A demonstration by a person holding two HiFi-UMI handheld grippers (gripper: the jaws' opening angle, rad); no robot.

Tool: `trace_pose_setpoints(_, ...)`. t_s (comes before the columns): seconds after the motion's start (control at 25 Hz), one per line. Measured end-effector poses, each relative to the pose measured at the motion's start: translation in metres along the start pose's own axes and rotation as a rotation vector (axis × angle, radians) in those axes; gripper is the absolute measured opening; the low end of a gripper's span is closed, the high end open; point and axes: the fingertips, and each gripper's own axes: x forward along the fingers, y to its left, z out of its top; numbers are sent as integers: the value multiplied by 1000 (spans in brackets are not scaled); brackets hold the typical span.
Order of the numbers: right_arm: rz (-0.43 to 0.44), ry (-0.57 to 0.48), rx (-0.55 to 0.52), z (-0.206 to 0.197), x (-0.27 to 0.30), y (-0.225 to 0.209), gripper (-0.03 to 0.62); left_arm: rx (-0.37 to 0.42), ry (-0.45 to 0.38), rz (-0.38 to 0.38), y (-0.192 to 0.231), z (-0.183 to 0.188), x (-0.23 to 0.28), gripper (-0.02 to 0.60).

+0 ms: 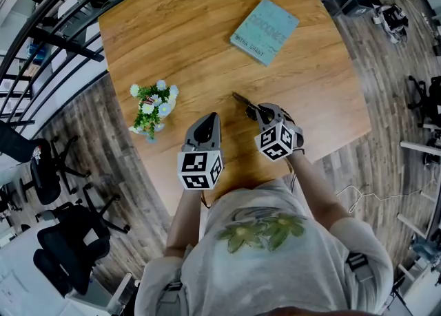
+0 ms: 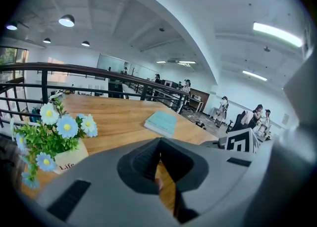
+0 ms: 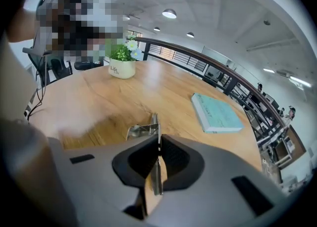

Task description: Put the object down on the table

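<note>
My right gripper [image 1: 256, 110] [image 3: 158, 140] is shut on a thin metal object [image 1: 243, 101] [image 3: 147, 131]. The object's flat strip sits edge-on between the pads, and a bent shiny part sticks out past the fingertips. It hangs low over the wooden table [image 1: 179, 25], near the front middle; I cannot tell whether it touches the wood. My left gripper [image 1: 209, 119] [image 2: 158, 141] is beside it to the left, over the table's front edge. Its fingertips meet with nothing between them.
A teal book [image 1: 265, 31] [image 3: 215, 113] lies at the table's far right. A small pot of blue and white flowers [image 1: 151, 109] [image 2: 54, 139] stands at the left edge, close to my left gripper. A black railing [image 1: 62, 39] and office chairs [image 1: 69, 239] are off to the left.
</note>
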Motion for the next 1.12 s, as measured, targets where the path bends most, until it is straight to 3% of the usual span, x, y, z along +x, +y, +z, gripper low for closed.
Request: trace_pose_setpoints(1.12, 43, 23, -134, -8, 9, 35, 77, 5, 8, -16, 0, -3, -5, 14)
